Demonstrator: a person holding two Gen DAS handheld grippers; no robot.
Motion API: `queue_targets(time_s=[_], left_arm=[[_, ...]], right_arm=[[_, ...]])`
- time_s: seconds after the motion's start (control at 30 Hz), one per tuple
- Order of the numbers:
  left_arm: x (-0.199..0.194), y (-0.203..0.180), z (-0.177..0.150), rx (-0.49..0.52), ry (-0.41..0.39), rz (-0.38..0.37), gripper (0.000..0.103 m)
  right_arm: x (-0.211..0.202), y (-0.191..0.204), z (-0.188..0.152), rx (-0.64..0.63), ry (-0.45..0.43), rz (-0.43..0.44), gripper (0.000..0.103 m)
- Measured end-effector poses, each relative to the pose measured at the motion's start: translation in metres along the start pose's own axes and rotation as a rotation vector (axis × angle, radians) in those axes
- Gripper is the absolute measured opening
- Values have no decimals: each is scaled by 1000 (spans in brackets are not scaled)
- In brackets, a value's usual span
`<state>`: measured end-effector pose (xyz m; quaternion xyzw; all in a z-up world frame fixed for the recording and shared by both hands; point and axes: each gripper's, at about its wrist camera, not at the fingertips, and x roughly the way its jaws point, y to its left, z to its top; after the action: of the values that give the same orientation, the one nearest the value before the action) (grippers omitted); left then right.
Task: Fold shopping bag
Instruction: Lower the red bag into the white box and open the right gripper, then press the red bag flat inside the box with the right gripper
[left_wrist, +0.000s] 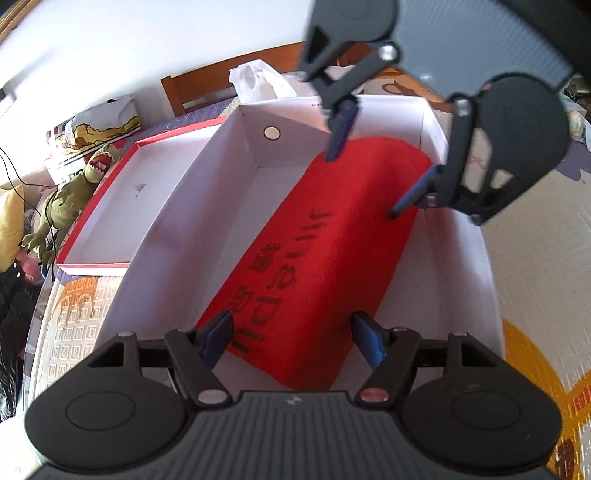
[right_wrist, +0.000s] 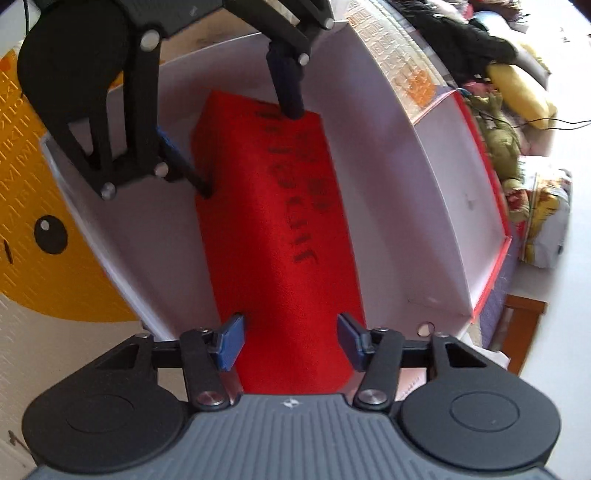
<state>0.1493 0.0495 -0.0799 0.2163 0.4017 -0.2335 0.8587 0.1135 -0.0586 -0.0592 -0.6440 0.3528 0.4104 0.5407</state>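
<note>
The red shopping bag (left_wrist: 325, 258) lies folded into a flat, long rectangle with dark print, inside a white open box (left_wrist: 236, 192). My left gripper (left_wrist: 293, 341) hovers open over the bag's near end, blue pads apart on either side of it. My right gripper (left_wrist: 364, 184) stands open over the far end, fingertips close to the fabric. In the right wrist view the bag (right_wrist: 280, 229) runs away from my right gripper (right_wrist: 291, 343), whose pads straddle its near end. My left gripper (right_wrist: 249, 151) is open at the other end. Whether any fingertip touches the bag I cannot tell.
The box's red-edged lid (left_wrist: 110, 206) lies beside it on the left. A green dinosaur plush (left_wrist: 70, 199), a printed snack bag (left_wrist: 99, 122), white tissue paper (left_wrist: 255, 81) and a wooden chair (left_wrist: 192, 88) stand around. A yellow cartoon play mat (right_wrist: 44, 236) borders the box.
</note>
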Motion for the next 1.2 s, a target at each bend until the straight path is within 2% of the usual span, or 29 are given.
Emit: queue_targets(time_s=[0.13, 0.2, 0.27, 0.37, 0.53, 0.6, 0.63, 0.67, 0.7, 0.8, 0.83, 0.93, 1.07, 1.2], left_arm=[[5, 3, -1, -11, 2, -15, 70], [7, 2, -2, -10, 10, -24, 70], [6, 1, -3, -7, 2, -24, 70], [-3, 4, -6, -29, -31, -42, 70], [-12, 12, -8, -53, -54, -48, 70], [-10, 13, -8, -48, -42, -28, 70], [-9, 12, -8, -48, -37, -24, 70], [-8, 12, -8, -48, -31, -24, 70], [-9, 11, -8, -45, -31, -27, 70], [-12, 7, -8, -28, -36, -33, 70], [-13, 5, -8, -22, -39, -34, 70], [-19, 4, -8, -31, -62, -44, 70], [-36, 0, -11, -56, -124, -70, 70], [-54, -18, -21, -50, -185, -76, 70]], right_arm=[[15, 1, 9, -47, 48, 22, 54], [28, 5, 12, -82, 98, 56, 42], [35, 11, 14, -118, 119, 5, 10], [36, 20, 15, -156, 105, -61, 2], [21, 33, 2, -160, 31, -108, 2], [15, 28, -6, -132, 8, -138, 9], [15, 24, -7, -121, 6, -135, 18], [11, 22, -11, -100, -5, -120, 37], [6, 19, -14, -77, -17, -104, 47], [-9, 15, -24, -55, -85, -99, 66], [-8, 12, -27, -61, -93, -87, 85], [-26, 18, -28, -67, -113, -95, 86], [-48, 18, -35, 40, -174, -168, 86], [-82, 42, -52, 192, -264, -293, 86]])
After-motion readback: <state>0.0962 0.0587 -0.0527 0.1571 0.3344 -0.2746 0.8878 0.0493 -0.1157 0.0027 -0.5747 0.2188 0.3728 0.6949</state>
